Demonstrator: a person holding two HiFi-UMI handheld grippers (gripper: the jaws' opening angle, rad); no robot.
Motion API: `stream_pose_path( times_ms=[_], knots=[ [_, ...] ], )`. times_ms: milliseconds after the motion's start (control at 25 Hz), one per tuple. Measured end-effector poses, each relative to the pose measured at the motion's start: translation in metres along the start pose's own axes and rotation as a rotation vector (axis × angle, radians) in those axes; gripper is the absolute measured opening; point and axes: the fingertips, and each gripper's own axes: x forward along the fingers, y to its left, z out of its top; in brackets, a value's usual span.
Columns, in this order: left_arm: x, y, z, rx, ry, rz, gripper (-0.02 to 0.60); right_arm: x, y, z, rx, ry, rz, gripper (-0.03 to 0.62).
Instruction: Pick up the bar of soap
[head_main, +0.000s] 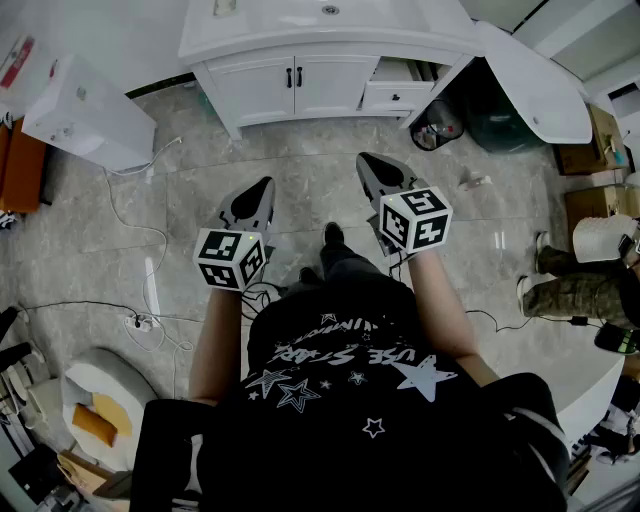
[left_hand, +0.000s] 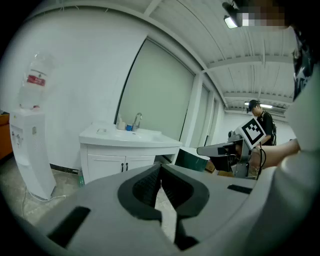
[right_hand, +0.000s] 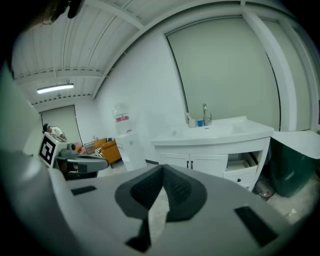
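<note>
A white sink vanity (head_main: 300, 40) stands ahead of me across the tiled floor. On its top, left of the basin, lies a small pale thing (head_main: 225, 7) that may be the bar of soap; it is also a faint shape on the counter (left_hand: 101, 130) in the left gripper view and on the vanity top (right_hand: 174, 133) in the right gripper view. Both grippers are held at waist height, well short of the vanity. My left gripper (head_main: 264, 186) (left_hand: 160, 169) is shut and empty. My right gripper (head_main: 365, 160) (right_hand: 162, 170) is shut too, with nothing in it.
A water dispenser (head_main: 85, 110) stands at the left of the vanity. The vanity's right drawer (head_main: 395, 95) is pulled out, with a bin (head_main: 437, 125) and a dark tub beside it. Cables (head_main: 140, 320) run over the floor. Another person (head_main: 570, 280) is at the right.
</note>
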Motion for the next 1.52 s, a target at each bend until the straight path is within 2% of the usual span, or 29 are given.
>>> stream_pose_path(
  times_ms=[640, 760, 960, 1000, 1080, 1240, 1400, 1520],
  knots=[
    [-0.022, -0.003, -0.002, -0.008, -0.012, 0.022, 0.008, 0.000, 0.010, 0.008, -0.015, -0.019, 0.021, 0.006],
    [-0.029, 0.001, -0.010, -0.030, -0.006, 0.030, 0.008, 0.002, 0.014, 0.006, 0.008, -0.024, 0.023, 0.006],
    [-0.036, 0.010, -0.013, -0.041, -0.005, 0.043, 0.009, -0.002, 0.007, 0.011, 0.084, -0.083, -0.022, 0.006],
    [-0.036, 0.012, -0.012, -0.043, -0.009, 0.045, 0.008, -0.001, 0.004, 0.014, 0.097, -0.096, -0.023, 0.017],
    [-0.033, 0.015, -0.010, -0.047, -0.012, 0.045, 0.008, 0.002, 0.000, 0.022, 0.120, -0.113, -0.012, 0.121],
    [-0.025, 0.022, -0.007, -0.046, -0.004, 0.046, 0.008, 0.012, -0.012, 0.036, 0.138, -0.153, -0.009, 0.213],
    [-0.009, 0.032, -0.005, -0.031, 0.015, 0.047, 0.009, 0.032, -0.032, 0.039, 0.164, -0.153, -0.014, 0.263],
    [0.008, 0.048, 0.000, -0.033, 0.030, 0.061, 0.009, 0.056, -0.051, 0.043, 0.190, -0.140, -0.015, 0.275]
  ],
)
